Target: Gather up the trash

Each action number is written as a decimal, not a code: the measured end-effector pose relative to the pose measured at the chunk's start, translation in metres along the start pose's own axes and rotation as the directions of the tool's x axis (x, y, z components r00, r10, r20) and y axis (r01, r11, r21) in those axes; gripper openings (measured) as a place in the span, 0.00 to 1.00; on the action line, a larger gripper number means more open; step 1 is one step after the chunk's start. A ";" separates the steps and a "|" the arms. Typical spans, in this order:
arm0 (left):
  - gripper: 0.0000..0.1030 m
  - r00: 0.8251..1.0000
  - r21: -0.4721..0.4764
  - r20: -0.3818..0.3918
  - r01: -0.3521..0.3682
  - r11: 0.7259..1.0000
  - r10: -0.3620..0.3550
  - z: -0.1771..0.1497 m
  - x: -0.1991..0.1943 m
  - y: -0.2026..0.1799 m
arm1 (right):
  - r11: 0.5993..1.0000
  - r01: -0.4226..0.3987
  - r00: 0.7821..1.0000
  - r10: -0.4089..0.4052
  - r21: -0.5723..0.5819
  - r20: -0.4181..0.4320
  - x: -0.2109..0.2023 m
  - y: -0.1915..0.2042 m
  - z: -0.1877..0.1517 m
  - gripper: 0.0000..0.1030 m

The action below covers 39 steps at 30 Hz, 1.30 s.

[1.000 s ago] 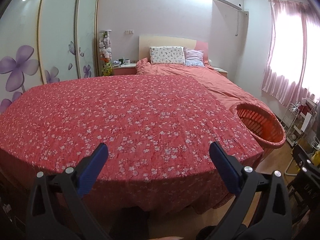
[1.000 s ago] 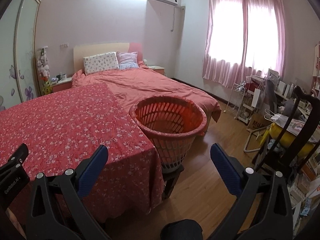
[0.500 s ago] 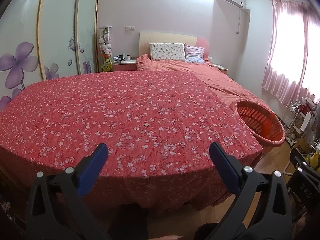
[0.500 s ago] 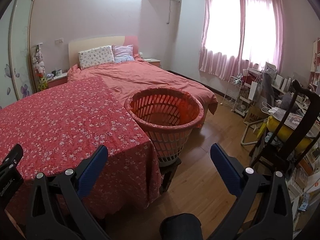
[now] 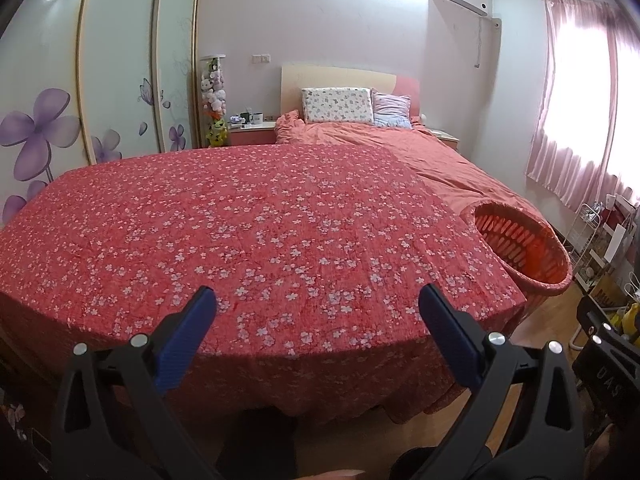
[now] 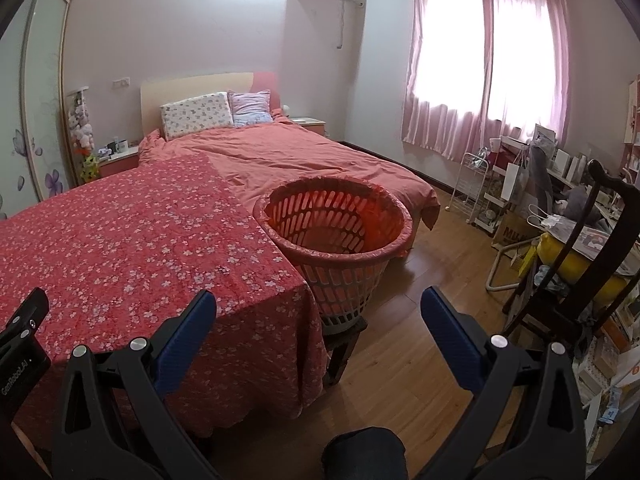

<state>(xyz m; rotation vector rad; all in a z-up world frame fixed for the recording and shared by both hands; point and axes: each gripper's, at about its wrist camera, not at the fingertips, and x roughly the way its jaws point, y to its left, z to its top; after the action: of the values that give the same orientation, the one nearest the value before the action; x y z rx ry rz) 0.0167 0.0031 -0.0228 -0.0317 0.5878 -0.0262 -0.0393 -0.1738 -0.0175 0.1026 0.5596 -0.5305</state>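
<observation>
A: Report on both tools.

B: Left tool (image 5: 316, 320) has its jaws spread wide and holds nothing; it hangs over the near edge of the counter (image 5: 248, 232), which is under a red flowered cloth. Right tool (image 6: 318, 322) is likewise wide apart and empty, aimed past the counter's corner at the basket (image 6: 336, 236).

A: What has changed in the last second?

B: Both views have pulled back and risen slightly. More of the cloth's front hem and the wood floor (image 6: 400, 360) now shows, and the basket sits lower and fuller in the right view. Neither tool's spread has altered.

A: Where is the trash?

B: None visible on the cloth. The basket, lined in red and touching the counter's far right corner, stands on a low stool; its contents cannot be made out.

A: Assessment?

B: Likely either the very start or the finish; no item is in hand.
</observation>
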 end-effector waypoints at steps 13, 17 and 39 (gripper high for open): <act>0.96 1.000 -0.001 0.013 -0.005 1.000 0.005 0.003 -0.005 0.001 | 1.000 -0.006 1.000 0.006 0.004 0.002 0.000 0.000 0.001 0.98; 0.96 1.000 -0.001 0.018 -0.005 1.000 0.005 0.005 -0.007 0.001 | 1.000 -0.006 1.000 0.006 0.006 0.005 -0.001 0.000 0.002 0.98; 0.96 1.000 0.006 0.025 -0.004 1.000 0.004 0.004 -0.011 -0.005 | 1.000 -0.006 1.000 0.006 0.007 0.006 -0.002 0.001 0.002 0.98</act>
<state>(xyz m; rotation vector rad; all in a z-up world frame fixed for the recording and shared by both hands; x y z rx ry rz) 0.0102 -0.0015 -0.0131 -0.0245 0.5628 -0.0235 -0.0395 -0.1729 -0.0144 0.1098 0.5517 -0.5267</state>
